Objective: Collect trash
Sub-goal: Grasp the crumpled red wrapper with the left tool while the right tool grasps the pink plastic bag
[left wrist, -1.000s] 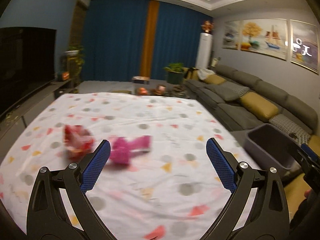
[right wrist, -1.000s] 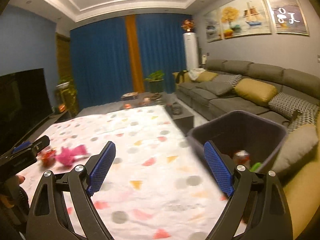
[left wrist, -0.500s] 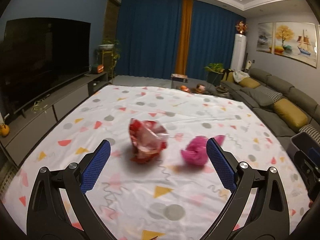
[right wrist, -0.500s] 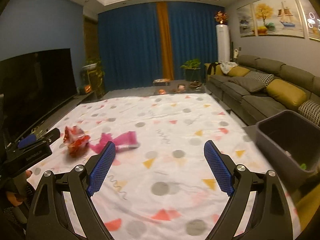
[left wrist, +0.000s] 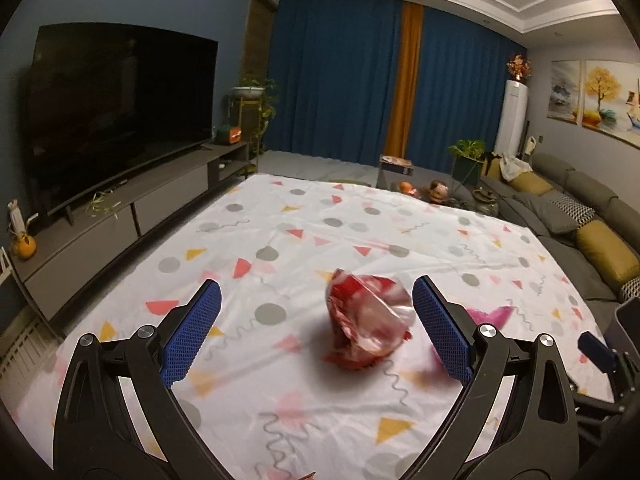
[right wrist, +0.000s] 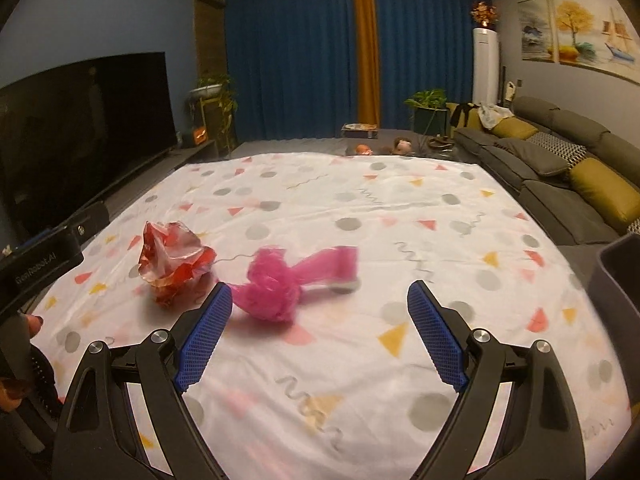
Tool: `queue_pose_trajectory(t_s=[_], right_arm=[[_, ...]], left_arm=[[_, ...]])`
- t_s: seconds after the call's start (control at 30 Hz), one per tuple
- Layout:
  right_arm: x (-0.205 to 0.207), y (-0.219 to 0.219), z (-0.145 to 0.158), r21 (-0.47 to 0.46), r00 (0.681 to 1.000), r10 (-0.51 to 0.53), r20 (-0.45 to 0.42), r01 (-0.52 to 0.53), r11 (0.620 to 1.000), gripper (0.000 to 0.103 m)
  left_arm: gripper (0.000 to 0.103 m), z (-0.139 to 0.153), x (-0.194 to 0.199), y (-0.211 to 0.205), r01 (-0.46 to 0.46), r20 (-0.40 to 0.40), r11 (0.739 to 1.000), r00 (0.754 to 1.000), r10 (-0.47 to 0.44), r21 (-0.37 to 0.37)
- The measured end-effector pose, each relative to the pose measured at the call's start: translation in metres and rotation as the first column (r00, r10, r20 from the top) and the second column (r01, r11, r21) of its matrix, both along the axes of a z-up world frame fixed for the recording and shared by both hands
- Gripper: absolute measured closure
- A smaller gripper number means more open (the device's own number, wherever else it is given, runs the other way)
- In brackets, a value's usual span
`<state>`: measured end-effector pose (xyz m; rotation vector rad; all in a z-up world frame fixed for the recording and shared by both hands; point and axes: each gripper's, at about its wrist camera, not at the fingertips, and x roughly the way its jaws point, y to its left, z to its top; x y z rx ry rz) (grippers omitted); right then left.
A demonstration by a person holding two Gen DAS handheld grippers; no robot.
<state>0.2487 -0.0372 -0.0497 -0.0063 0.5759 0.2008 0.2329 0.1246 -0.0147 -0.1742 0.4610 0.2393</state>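
Left wrist view: left gripper (left wrist: 316, 332) jaws wide, crumpled red wrapper (left wrist: 368, 320) on the patterned sheet (left wrist: 280, 240) between the fingers, nearer the right one, no contact. Right gripper (right wrist: 320, 336) also wide, empty; pink mesh ball (right wrist: 276, 284) just beyond its left finger, beside the wrapper

Blue curtains (left wrist: 344, 76), dark TV (left wrist: 116, 108) left, grey sofa (right wrist: 560, 160) right.

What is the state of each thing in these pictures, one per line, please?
Left tongs: open, empty, the red wrapper between the tips.
Right tongs: open, empty.
Crumpled red foil wrapper: lying on the sheet, not gripped.
Pink mesh netting wad: lying on the sheet, untouched.
Black flat television: off.
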Motion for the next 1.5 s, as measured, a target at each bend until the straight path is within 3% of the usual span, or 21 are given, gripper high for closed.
queue_pose_trajectory(t_s=[0.33, 0.53, 0.6, 0.67, 1.03, 1.33, 1.5], right_arm=[[0.045, 0.028, -0.023, -0.012, 0.998, 0.017, -0.068, -0.018, 1.0, 0.035], [0.06, 0.041, -0.03, -0.028, 0.992, 0.05, -0.117, -0.053, 0.998, 0.058], [0.063, 0.043, -0.033, -0.031, 0.988, 0.064, -0.139, -0.069, 0.997, 0.074], [0.064, 0.042, -0.034, -0.022, 0.987, 0.072, -0.144, -0.076, 0.997, 0.078], [0.032, 0.005, -0.011, 0.039, 0.998, 0.036, -0.055, -0.034, 0.999, 0.079], [0.007, -0.021, 0.002, 0.08, 0.999, 0.031, -0.019, -0.029, 0.996, 0.079], [-0.001, -0.025, 0.005, 0.083, 0.999, 0.038, -0.009, -0.037, 0.996, 0.079]], left_arm=[[0.008, -0.017, 0.013, 0.013, -0.022, 0.02, 0.999, 1.0, 0.023, -0.026], [0.008, -0.025, 0.018, 0.017, -0.003, 0.012, 0.999, 1.0, 0.004, -0.052], [0.008, -0.027, 0.019, 0.014, 0.016, 0.005, 0.999, 1.0, -0.016, -0.05], [0.008, -0.029, 0.022, 0.011, 0.041, -0.002, 0.997, 0.999, -0.041, -0.058], [0.008, -0.025, 0.032, -0.008, 0.113, -0.048, 0.992, 0.992, -0.116, -0.054], [0.009, -0.045, 0.062, -0.016, 0.122, -0.136, 0.991, 0.982, -0.128, -0.052], [0.027, -0.054, 0.074, -0.013, 0.151, -0.181, 0.982, 0.969, -0.17, -0.114]])
